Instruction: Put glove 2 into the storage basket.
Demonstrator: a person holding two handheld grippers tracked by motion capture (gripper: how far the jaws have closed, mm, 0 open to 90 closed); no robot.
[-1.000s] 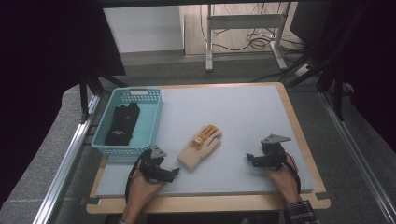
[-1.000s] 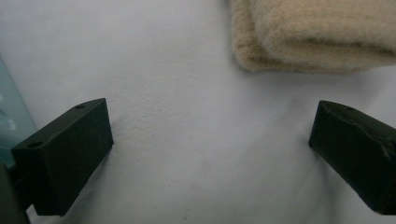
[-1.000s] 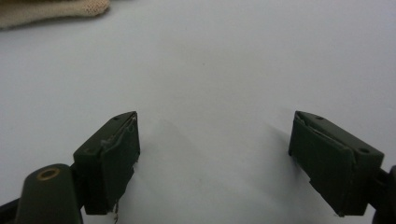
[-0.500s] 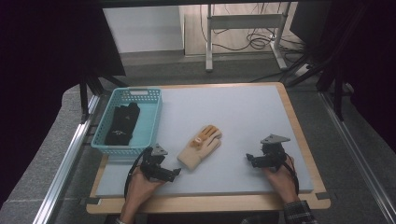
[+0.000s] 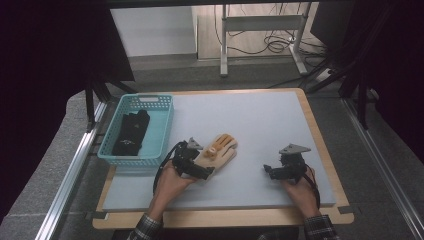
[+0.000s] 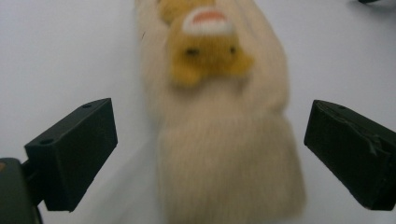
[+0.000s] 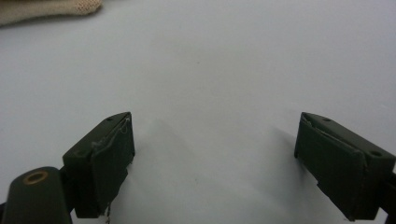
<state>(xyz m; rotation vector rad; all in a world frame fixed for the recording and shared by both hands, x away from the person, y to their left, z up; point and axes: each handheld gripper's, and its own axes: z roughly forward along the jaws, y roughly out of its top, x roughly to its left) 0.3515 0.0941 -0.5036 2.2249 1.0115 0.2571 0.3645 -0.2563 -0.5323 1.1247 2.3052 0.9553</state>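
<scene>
The cream knitted glove [image 5: 218, 152] lies flat on the counter [image 5: 260, 120], a little to 7 o'clock of its middle, with its yellow-orange fingers pointing toward 1 o'clock and its cuff toward 7 o'clock. It looks soft, light and limp, so it will likely fold and dangle once lifted; nothing about it seems fragile or slippery. The ribbed cuff [image 6: 229, 172] is probably the best place to pinch, being thicker and nearest the jaws. The left hand-held gripper [image 6: 210, 154] has its jaws spread wide, 1 on each side of that cuff, not yet touching it. The right hand-held gripper [image 5: 270, 171] sits well apart at 3 o'clock of the glove, jaws likewise spread over bare counter. At 10 o'clock stands a turquoise basket [image 5: 165, 127] holding a black glove [image 5: 131, 132].
</scene>
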